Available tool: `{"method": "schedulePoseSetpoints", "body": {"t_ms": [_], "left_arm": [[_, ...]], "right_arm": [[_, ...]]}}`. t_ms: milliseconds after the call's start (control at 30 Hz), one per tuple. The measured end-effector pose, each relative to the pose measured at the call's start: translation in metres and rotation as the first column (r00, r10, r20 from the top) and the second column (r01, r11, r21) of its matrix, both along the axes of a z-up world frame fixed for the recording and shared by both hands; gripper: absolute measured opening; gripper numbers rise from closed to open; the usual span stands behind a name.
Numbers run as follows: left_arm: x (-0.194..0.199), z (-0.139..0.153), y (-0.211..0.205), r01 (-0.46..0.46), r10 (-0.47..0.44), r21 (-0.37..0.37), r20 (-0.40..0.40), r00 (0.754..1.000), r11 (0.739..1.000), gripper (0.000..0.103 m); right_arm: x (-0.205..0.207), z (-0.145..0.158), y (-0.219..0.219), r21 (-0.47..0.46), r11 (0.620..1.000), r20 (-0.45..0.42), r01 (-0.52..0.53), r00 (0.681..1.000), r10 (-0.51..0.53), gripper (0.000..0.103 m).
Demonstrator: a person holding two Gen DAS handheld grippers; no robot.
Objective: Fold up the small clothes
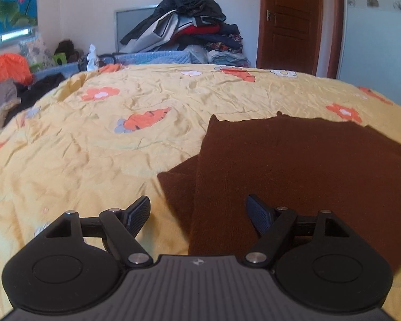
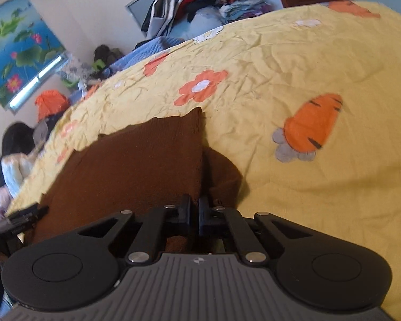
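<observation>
A dark brown knitted garment (image 1: 294, 160) lies folded flat on the yellow bedspread (image 1: 93, 160) printed with carrots and flowers. In the left wrist view my left gripper (image 1: 199, 214) stands open low over the garment's near left edge. A strip of cloth lies below its wide jaws, and the pads touch nothing. In the right wrist view the same garment (image 2: 136, 165) spreads to the left. My right gripper (image 2: 195, 210) is shut at its near right edge, where the folded fabric runs down into the pads.
A tall pile of clothes (image 1: 189, 21) leans on the wall behind the bed, next to a brown wooden door (image 1: 288, 21). An orange item (image 1: 10, 67) and more heaped clothing (image 2: 13, 155) sit off the bed's left side. Bare bedspread (image 2: 320, 187) stretches to the right.
</observation>
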State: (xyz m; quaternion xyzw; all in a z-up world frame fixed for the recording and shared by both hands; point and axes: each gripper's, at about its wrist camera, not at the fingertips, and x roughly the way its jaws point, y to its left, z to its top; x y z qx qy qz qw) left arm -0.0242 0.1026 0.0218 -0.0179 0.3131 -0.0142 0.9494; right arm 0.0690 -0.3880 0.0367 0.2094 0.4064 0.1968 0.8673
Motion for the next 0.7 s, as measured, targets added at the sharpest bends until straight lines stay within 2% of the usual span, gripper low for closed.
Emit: {"method": "schedulePoseSetpoints", "body": {"t_ms": [33,67,133,200,267,367,400,433,467,500,567,633,700], "left_arm": [[-0.006,0.003,0.004,0.003,-0.003,-0.033,-0.002,1.0,0.999,0.078],[-0.014,0.006,0.008,0.014,-0.014,-0.071,-0.001,1.0,0.997,0.078],[-0.029,0.007,0.016,0.037,-0.04,-0.148,-0.018,0.999,0.988,0.078],[-0.04,0.003,0.023,0.032,-0.046,-0.23,-0.055,0.997,0.973,0.078],[-0.048,-0.002,0.029,0.023,-0.048,-0.302,-0.076,0.996,0.953,0.078],[-0.054,-0.005,0.031,0.026,-0.052,-0.347,-0.066,0.996,0.937,0.078],[-0.053,-0.005,0.029,0.035,-0.063,-0.35,-0.068,0.996,0.936,0.077],[-0.05,-0.004,0.026,0.042,-0.071,-0.345,-0.071,0.995,0.938,0.064],[-0.047,-0.003,0.022,0.057,-0.085,-0.328,-0.07,0.994,0.943,0.045],[-0.042,-0.003,0.017,0.075,-0.104,-0.298,-0.084,0.991,0.952,0.027],[-0.036,0.002,0.014,0.086,-0.109,-0.258,-0.076,0.991,0.962,0.02],[-0.029,0.006,0.013,0.122,-0.144,-0.208,-0.094,0.985,0.97,0.02],[-0.03,0.006,0.008,0.174,-0.188,-0.141,-0.093,0.978,0.975,0.02]], "right_arm": [[-0.009,0.006,-0.003,0.045,0.999,0.0,0.002,1.0,-0.002,0.028],[-0.018,0.012,-0.006,0.093,0.996,0.004,-0.003,1.0,0.003,0.033],[-0.04,0.022,-0.012,0.172,0.985,0.034,-0.024,0.999,0.019,0.063],[-0.061,0.027,-0.01,0.158,0.985,0.054,-0.065,0.997,0.057,0.063],[-0.074,0.024,-0.005,0.112,0.989,0.021,-0.1,0.995,0.098,0.063],[-0.085,0.012,0.006,0.041,0.99,-0.026,-0.138,0.99,0.14,0.063],[-0.087,0.008,0.01,0.031,0.988,-0.032,-0.149,0.988,0.15,0.062],[-0.088,0.005,0.013,0.035,0.986,-0.039,-0.162,0.986,0.163,0.049],[-0.088,0.003,0.018,0.039,0.981,-0.05,-0.19,0.98,0.192,0.036],[-0.089,0.004,0.024,0.016,0.976,-0.048,-0.218,0.975,0.219,0.016],[-0.091,0.013,0.032,-0.052,0.964,-0.033,-0.259,0.966,0.258,0.016],[-0.089,0.021,0.025,-0.105,0.957,-0.028,-0.27,0.963,0.268,0.008],[-0.083,0.014,0.013,-0.213,0.944,-0.081,-0.251,0.968,0.239,0.008]]}}
